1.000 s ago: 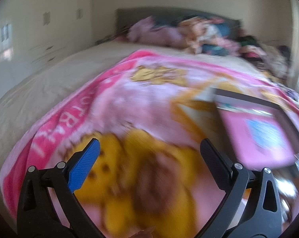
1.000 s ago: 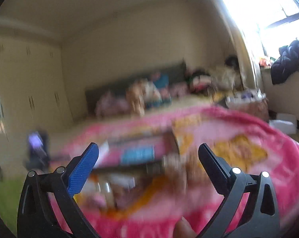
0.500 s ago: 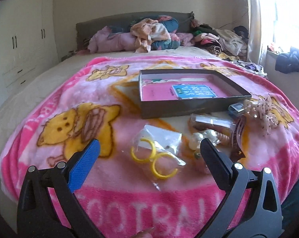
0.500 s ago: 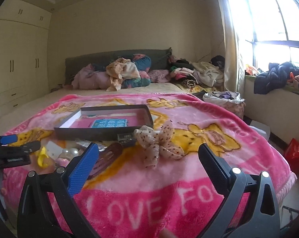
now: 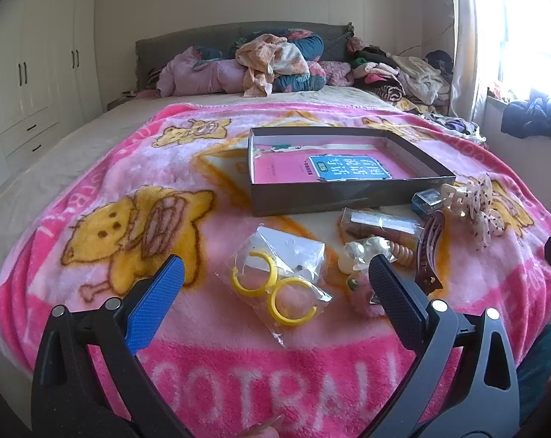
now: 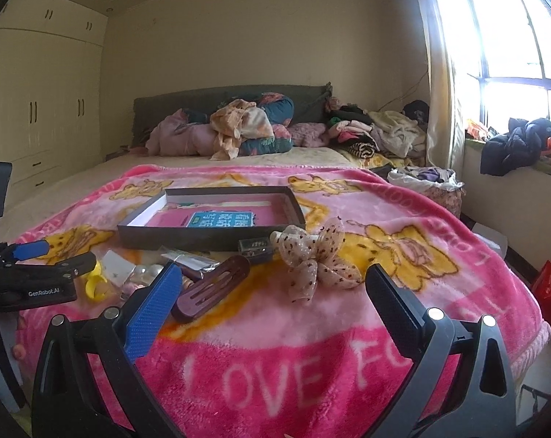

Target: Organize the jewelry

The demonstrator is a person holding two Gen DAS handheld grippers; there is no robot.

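Lengthwise, brown hair clip [image 6: 210,287] points toward box [image 6: 188,240].

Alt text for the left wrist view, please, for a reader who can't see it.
The open left gripper hovers over a pink cartoon blanket on a bed, its fingers framing a clear packet of yellow hoop earrings. Beyond lie a shallow dark box holding a pink booklet, a brown hair clip, beads and a dotted bow.
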